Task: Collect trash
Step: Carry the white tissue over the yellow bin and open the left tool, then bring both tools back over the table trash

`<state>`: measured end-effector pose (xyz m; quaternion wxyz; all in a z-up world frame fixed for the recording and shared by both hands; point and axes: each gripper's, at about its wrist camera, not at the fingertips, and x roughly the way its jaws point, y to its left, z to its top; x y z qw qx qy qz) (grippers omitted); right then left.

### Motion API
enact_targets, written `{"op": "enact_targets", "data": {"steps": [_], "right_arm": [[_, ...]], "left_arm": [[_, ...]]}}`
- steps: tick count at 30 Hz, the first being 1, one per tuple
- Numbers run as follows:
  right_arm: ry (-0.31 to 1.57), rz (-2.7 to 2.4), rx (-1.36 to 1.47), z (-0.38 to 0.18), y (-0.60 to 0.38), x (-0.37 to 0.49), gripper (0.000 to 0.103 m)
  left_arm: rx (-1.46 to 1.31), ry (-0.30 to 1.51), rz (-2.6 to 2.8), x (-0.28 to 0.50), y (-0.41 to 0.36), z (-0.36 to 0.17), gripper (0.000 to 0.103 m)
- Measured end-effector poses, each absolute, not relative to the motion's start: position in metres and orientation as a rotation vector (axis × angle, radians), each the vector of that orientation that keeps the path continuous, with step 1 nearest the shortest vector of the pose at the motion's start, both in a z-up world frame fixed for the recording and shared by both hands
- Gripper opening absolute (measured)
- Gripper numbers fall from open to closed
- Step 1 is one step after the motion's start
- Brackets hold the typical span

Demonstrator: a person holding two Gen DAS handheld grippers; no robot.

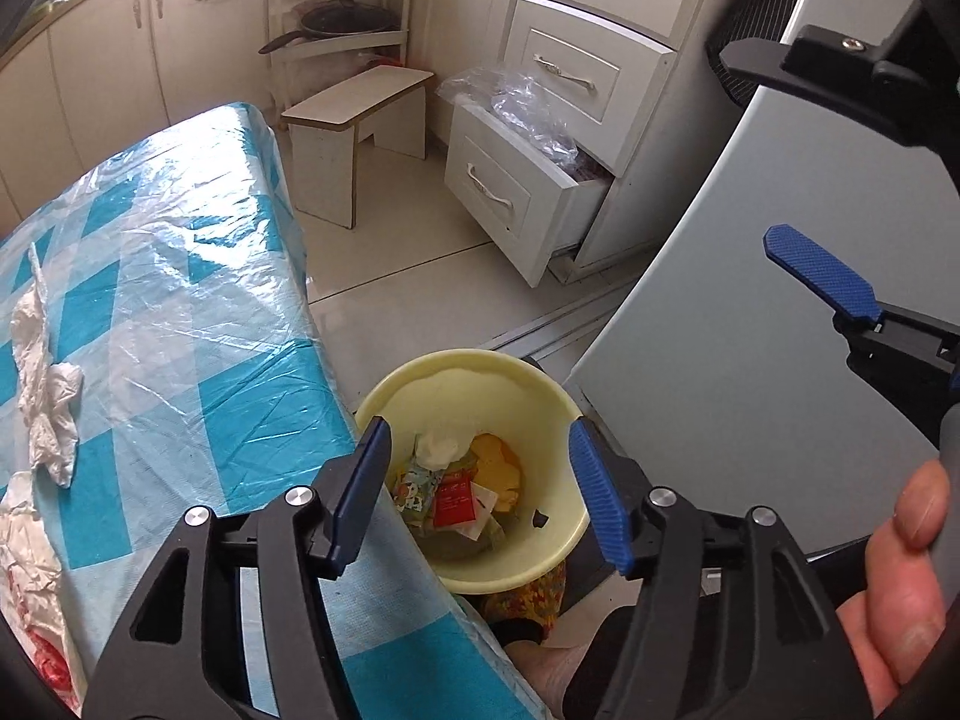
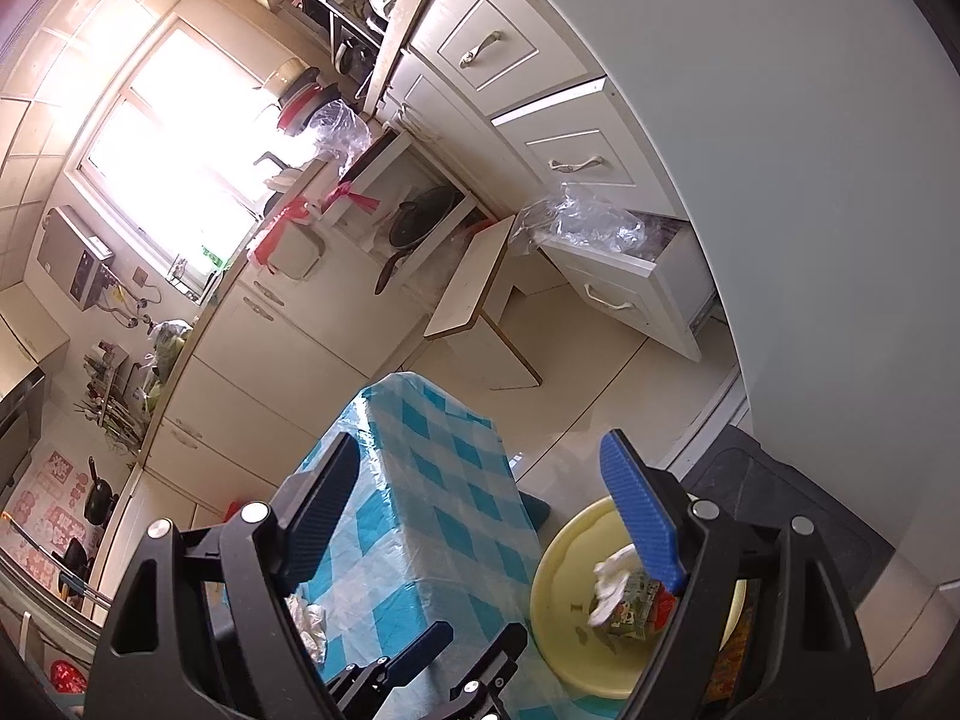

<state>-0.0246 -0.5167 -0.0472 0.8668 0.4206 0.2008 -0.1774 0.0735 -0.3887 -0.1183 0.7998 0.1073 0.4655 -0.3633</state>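
Note:
My left gripper [image 1: 480, 480] hangs open over a pale yellow bin [image 1: 474, 372] beside the table, with nothing between its blue pads. Inside the bin lie a white tissue [image 1: 441, 447], a red packet [image 1: 459, 498] and colourful wrappers. Crumpled white tissue [image 1: 45, 372] and a white-and-red plastic bag [image 1: 27, 576] lie on the blue checked tablecloth [image 1: 180, 300]. My right gripper [image 2: 480, 480] is open and empty, held higher at the right of the bin [image 2: 558, 576]. It also shows in the left wrist view as the right gripper [image 1: 750, 147]. The left gripper [image 2: 468, 636] appears low in the right wrist view.
A white stool [image 1: 360, 114] stands on the tiled floor beyond the table. An open drawer [image 1: 510, 192] stuffed with clear plastic juts from the white cabinet. A grey panel [image 1: 750, 330] rises close to the right of the bin. A thumb [image 1: 918, 504] shows at the right.

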Motion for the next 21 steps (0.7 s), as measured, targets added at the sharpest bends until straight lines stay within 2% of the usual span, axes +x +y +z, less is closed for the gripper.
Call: {"op": "enact_targets", "data": {"steps": [3, 12, 21], "right_arm": [[0.427, -0.370, 0.872, -0.047, -0.515, -0.021, 0.079], [0.461, -0.360, 0.815, -0.045, -0.499, -0.005, 0.081], [0.485, -0.348, 0.699, -0.041, -0.471, 0.013, 0.081]], "left_arm": [[0.232, 0.977, -0.775, 0.069, -0.380, -0.110, 0.069], [0.168, 0.910, -0.719, 0.061, -0.317, -0.080, 0.083], [0.044, 0.846, -0.614, 0.063, -0.236, -0.042, 0.085]]}}
